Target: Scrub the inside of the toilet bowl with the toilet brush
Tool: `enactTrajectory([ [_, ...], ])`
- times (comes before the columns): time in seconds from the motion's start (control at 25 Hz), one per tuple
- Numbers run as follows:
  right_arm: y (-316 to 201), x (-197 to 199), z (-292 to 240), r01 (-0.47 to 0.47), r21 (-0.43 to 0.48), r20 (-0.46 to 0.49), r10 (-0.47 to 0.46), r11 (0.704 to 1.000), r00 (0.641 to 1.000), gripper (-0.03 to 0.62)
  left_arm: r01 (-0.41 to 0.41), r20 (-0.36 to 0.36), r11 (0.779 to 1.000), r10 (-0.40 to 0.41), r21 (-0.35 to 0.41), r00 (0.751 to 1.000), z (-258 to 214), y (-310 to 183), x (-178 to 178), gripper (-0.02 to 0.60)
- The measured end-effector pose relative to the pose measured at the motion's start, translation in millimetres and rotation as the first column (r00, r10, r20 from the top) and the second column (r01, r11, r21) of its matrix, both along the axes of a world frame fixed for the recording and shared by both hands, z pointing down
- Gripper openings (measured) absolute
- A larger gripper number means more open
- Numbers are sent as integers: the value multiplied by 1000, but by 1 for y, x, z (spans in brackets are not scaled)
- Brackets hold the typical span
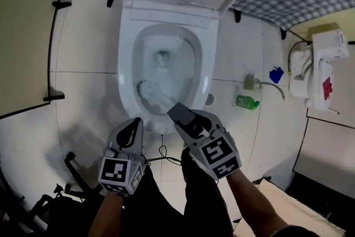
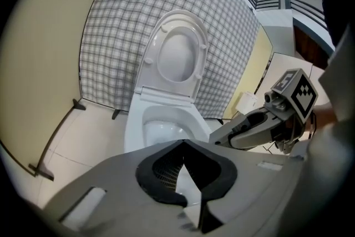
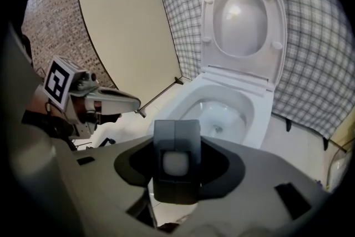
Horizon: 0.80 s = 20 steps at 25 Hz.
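Note:
The white toilet (image 1: 125,72) stands with its lid raised; its bowl shows in all three views (image 2: 166,122) (image 3: 222,111). The toilet brush head (image 1: 145,89) rests low against the bowl's near left inner wall. Its pale handle (image 1: 162,100) slants back to my right gripper (image 1: 182,115), which is shut on the grey grip end (image 3: 176,166). My left gripper (image 1: 135,122) hovers just outside the bowl's near rim, left of the right one. Its jaws are shut with nothing between them (image 2: 183,144).
A green bottle (image 1: 247,101), a blue object (image 1: 276,74) and a white wall unit (image 1: 323,66) lie on the right side of the floor. A floor drain (image 1: 209,99) sits beside the toilet base. A beige partition (image 1: 22,36) bounds the left. A thin cable (image 1: 163,155) runs between the grippers.

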State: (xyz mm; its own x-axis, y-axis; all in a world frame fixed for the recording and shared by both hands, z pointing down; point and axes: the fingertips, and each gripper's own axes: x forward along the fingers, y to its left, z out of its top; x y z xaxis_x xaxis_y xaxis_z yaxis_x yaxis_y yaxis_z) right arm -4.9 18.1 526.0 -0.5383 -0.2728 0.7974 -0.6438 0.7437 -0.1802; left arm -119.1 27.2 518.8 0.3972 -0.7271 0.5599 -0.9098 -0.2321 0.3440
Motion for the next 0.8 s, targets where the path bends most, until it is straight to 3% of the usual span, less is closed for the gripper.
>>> enactTrajectory([
  [0.08,10,2,-9,14,-46,16,-13,999,1000,199,-3,-1,1000,3,6,1000,0,3,3,10],
  [0.24,21,15,-15,76,-45,-38,-78,996,996,199,-21,-10,1000,21,11,1000,-2,10,16,10],
  [0.36,23,31,-11,124,-40,-133,-129,991,983,198,-18,-17,1000,18,12,1000,-4,12,19,10],
  [0.56,14,57,-7,212,-13,-305,-206,977,930,198,1,-24,1000,0,14,1000,-9,15,14,10],
  [0.68,0,71,-2,223,1,-386,-205,975,899,198,7,-18,1000,-6,12,1000,-10,19,8,11],
  [0.8,-23,81,3,168,42,-423,-135,985,896,198,18,-12,1000,-18,10,1000,-10,22,1,11],
])
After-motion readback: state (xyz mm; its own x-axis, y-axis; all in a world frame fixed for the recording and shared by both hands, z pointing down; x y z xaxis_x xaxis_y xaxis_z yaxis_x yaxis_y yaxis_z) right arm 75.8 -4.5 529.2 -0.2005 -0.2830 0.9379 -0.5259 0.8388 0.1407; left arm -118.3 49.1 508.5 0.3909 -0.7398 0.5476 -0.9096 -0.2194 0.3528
